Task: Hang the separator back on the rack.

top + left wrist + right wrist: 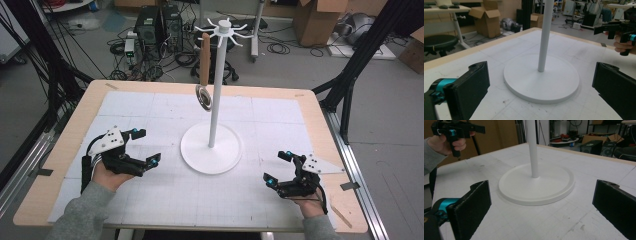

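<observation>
High view looks forward and down over the bench (150,107). Both gripper views sit low, facing inward, sharing the white stand (541,82) just ahead.

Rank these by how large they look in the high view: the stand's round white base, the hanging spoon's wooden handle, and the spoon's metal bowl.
1. Round white base, clearly the largest.
2. Wooden handle, long but narrow.
3. Metal bowl, the smallest.
</observation>
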Demonstrator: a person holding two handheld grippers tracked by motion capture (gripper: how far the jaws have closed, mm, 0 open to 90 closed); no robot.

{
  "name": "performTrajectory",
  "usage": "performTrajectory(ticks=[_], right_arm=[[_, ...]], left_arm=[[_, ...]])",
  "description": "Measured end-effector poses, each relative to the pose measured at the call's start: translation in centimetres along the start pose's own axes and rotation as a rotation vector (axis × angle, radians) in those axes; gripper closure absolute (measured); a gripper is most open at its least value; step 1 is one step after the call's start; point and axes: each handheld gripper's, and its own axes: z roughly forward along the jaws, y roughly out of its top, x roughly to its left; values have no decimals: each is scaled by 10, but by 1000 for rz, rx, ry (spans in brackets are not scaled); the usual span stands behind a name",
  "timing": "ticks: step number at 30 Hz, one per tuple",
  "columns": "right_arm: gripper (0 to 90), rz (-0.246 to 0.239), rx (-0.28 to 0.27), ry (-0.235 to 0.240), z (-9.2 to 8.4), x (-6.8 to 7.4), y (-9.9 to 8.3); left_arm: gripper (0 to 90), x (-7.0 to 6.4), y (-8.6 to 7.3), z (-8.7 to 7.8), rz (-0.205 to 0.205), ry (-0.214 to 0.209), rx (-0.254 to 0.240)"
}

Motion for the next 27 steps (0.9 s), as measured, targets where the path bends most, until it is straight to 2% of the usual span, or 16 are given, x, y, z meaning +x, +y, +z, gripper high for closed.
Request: performTrajectory(ticks=[7, 18, 27], right_arm=[[10, 2, 3, 1, 1, 0, -1], [10, 13, -8, -11, 0, -3, -1], [10, 12, -15, -15, 0, -4, 0]], left_arm=[[17, 5, -13, -11, -14, 41, 3], [17, 10, -33, -32, -39, 79, 0], [17, 11, -39, -40, -40, 110, -8]])
